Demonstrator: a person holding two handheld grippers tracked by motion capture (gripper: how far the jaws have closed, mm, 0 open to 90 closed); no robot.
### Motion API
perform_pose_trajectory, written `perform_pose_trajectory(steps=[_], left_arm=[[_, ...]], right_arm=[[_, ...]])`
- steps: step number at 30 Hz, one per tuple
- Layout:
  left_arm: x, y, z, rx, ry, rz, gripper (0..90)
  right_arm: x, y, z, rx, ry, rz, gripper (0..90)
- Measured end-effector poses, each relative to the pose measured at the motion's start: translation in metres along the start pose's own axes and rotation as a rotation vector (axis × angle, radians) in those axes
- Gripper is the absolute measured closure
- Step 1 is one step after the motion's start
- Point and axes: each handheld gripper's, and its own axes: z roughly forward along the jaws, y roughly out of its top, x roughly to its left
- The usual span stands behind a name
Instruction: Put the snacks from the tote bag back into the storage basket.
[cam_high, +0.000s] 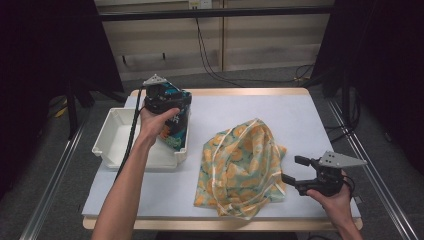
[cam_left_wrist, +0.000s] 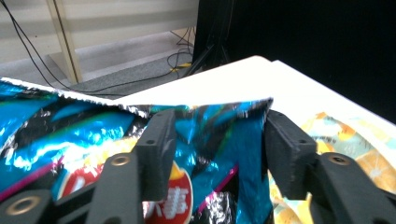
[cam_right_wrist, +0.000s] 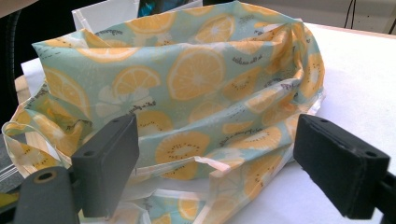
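Left gripper (cam_left_wrist: 217, 149) jaws parted, snack bag (cam_left_wrist: 93, 140) slack between them, standing in white tray (cam_high: 112, 142); placing looks done. Right gripper (cam_right_wrist: 217, 172) jaws wide, lemon-print cloth bag (cam_right_wrist: 187, 88) just ahead, not yet gripped

Snack bag (cam_high: 175, 122) stands in the tray (cam_high: 114, 131), left of the cloth bag (cam_high: 242, 167).

A white-topped table (cam_high: 310, 120) with a wooden edge stands on grey floor. Black cables (cam_high: 210, 65) trail across the floor at the far side, before a pale panelled wall (cam_high: 270, 45). Dark curtains (cam_high: 45, 50) hang left and right.
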Motion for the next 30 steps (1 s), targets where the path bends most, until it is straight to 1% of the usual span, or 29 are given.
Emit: perform_pose_trajectory(steps=[2, 7, 10, 12, 13, 16, 17, 19, 21, 22, 23, 25, 26, 27, 28, 29, 30], left_arm=[[-0.001, 0.000, 0.001, 0.000, 0.007, 0.002, 43.6], [0.000, -0.001, 0.002, 0.003, 0.003, 0.001, 40.9], [0.001, 0.000, 0.001, 0.003, 0.000, -0.006, 35.5], [0.001, 0.000, -0.001, -0.008, -0.012, -0.007, 31.6], [0.001, 0.001, -0.002, -0.014, -0.009, -0.005, 31.4], [0.002, 0.003, -0.009, -0.026, -0.006, -0.001, 25.7], [0.002, 0.004, -0.012, -0.034, -0.015, 0.001, 23.9], [0.000, 0.006, -0.018, -0.042, -0.014, 0.012, 21.9], [-0.001, 0.007, -0.026, -0.055, -0.027, 0.014, 21.2], [-0.001, 0.006, -0.031, -0.062, -0.041, 0.016, 23.1], [-0.002, 0.004, -0.035, -0.072, -0.050, 0.019, 27.9], [-0.003, -0.001, -0.043, -0.068, -0.045, 0.037, 38.7], [-0.003, -0.004, -0.047, -0.061, -0.050, 0.048, 42.1], [-0.004, -0.007, -0.051, -0.057, -0.044, 0.055, 47.6], [-0.003, -0.010, -0.056, -0.059, -0.044, 0.064, 50.6], [-0.003, -0.013, -0.060, -0.060, -0.052, 0.065, 52.6], [-0.002, -0.017, -0.064, -0.065, -0.052, 0.062, 56.0]], right_arm=[[0.000, 0.000, 0.000, 0.002, -0.002, 0.003, 14.0], [0.000, -0.001, 0.000, 0.005, -0.001, 0.004, 14.0], [-0.001, -0.001, 0.000, 0.007, -0.004, 0.008, 14.0], [-0.001, -0.002, 0.000, 0.005, -0.004, 0.008, 14.0], [-0.001, -0.001, 0.000, 0.003, -0.005, 0.006, 14.0], [-0.001, -0.001, -0.001, 0.002, -0.003, 0.004, 14.0], [-0.001, -0.001, -0.001, 0.002, -0.004, 0.006, 14.0], [-0.001, -0.001, -0.001, 0.002, -0.005, 0.004, 14.0], [0.000, -0.001, -0.001, 0.002, -0.007, 0.007, 14.0], [0.000, -0.001, -0.001, 0.003, -0.004, 0.005, 14.0], [0.000, -0.001, -0.001, 0.002, -0.005, 0.003, 14.0], [0.000, -0.001, -0.002, 0.002, -0.010, 0.003, 14.0], [0.000, -0.001, -0.002, 0.001, -0.011, 0.005, 14.0], [0.000, -0.001, -0.002, 0.002, -0.009, 0.004, 14.0], [0.000, -0.001, -0.002, 0.003, -0.010, 0.005, 14.0], [0.000, -0.001, -0.002, 0.003, -0.011, 0.005, 14.0], [0.000, -0.001, -0.002, 0.003, -0.013, 0.006, 14.0]])
